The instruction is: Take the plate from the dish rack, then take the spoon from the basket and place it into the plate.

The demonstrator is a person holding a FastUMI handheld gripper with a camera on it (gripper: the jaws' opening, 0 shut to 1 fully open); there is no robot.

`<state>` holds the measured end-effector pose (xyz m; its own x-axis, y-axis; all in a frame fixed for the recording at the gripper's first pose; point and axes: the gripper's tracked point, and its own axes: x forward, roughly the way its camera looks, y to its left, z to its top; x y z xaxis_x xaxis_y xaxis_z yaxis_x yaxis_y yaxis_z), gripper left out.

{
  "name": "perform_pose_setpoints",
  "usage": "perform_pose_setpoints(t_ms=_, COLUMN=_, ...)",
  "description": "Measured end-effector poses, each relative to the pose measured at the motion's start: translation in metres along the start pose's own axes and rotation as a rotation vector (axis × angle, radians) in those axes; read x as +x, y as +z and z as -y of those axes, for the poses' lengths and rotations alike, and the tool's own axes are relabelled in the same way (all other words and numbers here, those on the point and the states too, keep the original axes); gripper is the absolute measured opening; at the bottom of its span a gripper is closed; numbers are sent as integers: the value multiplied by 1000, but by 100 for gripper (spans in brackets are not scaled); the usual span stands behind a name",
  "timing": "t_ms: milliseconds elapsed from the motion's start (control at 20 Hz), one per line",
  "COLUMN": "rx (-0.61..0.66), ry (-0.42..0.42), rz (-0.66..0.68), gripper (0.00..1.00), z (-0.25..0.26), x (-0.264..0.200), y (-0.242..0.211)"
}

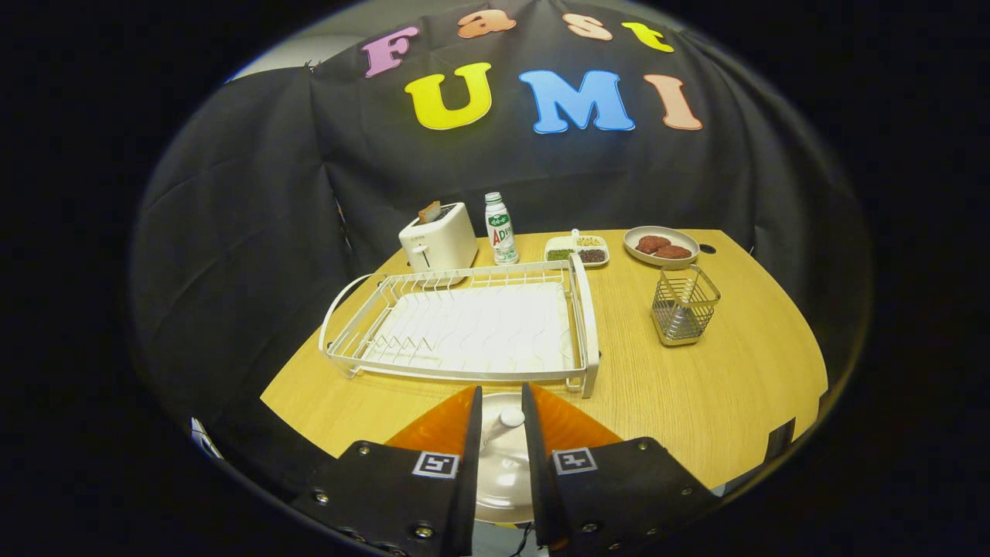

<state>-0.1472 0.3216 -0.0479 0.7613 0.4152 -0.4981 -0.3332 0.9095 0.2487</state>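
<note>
Between my tongs (501,418), parted and touching nothing, lies the plate (503,472) holding the spoon (503,424), on the desk (696,387).

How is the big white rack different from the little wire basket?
The dish rack is white, wide and low, lying just beyond the gripper; the basket is silvery metal, small and tall, standing apart to the rack's right. The rack has a flat tray inside and curved handles; the basket is a box of thin wires on a solid base. Both look empty and stand on the wooden table. The gripper's fingers flank a spoon lying in a plate.
</note>
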Motion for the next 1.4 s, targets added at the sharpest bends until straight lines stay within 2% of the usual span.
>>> perform_pose_setpoints(t_ms=300, rx=-35, ry=-38, rz=55, gripper=30, z=6, x=-1, y=22)
perform_pose_setpoints(t_ms=350, rx=-46, ry=-52, rz=58, gripper=38, z=7, x=0, y=23)
perform_pose_setpoints(t_ms=600, rx=-78, ry=-59, rz=87, gripper=39, z=7, x=-1, y=36)
perform_pose_setpoints(t_ms=800, rx=-151, ry=-101, rz=231, gripper=39, z=15, x=-21, y=87)
perform_pose_setpoints(t_ms=900, rx=-183, ry=-134, rz=323, gripper=99, z=23, x=-31, y=121)
perform_pose_setpoints(t_ms=950, rx=-194, ry=-145, rz=369, gripper=96, z=25, x=-38, y=136)
perform_pose_setpoints(t_ms=1200, rx=-193, ry=-195, rz=530, gripper=95, z=38, x=-57, y=197)
perform_pose_setpoints(t_ms=1400, rx=-294, ry=-258, rz=660, gripper=96, z=52, x=-65, y=230)
